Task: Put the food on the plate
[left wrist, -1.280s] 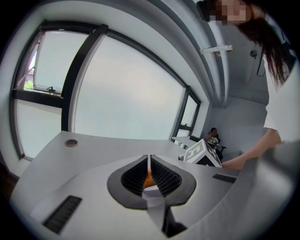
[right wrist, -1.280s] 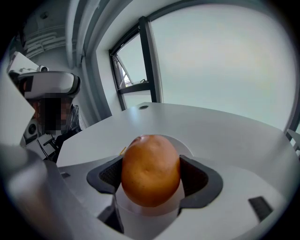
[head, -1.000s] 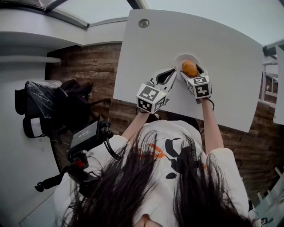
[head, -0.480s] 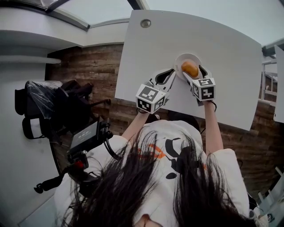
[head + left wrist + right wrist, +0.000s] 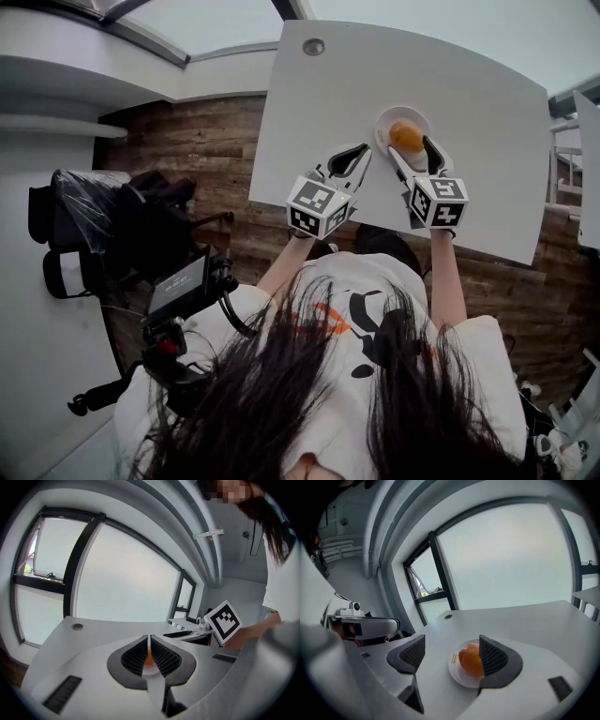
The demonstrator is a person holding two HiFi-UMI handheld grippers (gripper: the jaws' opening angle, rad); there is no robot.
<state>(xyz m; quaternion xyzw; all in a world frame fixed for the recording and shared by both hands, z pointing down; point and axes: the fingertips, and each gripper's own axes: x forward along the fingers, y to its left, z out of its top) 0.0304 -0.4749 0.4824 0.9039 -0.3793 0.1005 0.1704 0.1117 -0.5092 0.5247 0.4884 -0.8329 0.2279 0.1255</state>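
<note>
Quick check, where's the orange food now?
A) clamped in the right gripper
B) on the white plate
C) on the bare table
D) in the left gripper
B: the orange food rests on the white plate, and the right gripper is open, its fingers spread apart.

Bare white tabletop (image 5: 487, 112) lies open beyond and right of the small round white plate (image 5: 382, 120) bearing round orange food (image 5: 406, 136), while the left gripper (image 5: 361, 153), jaws together, stands near its left side.

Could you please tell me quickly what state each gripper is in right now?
Left gripper: shut, holding nothing.
Right gripper: open, empty; the food lies on the plate by its fingers.
</note>
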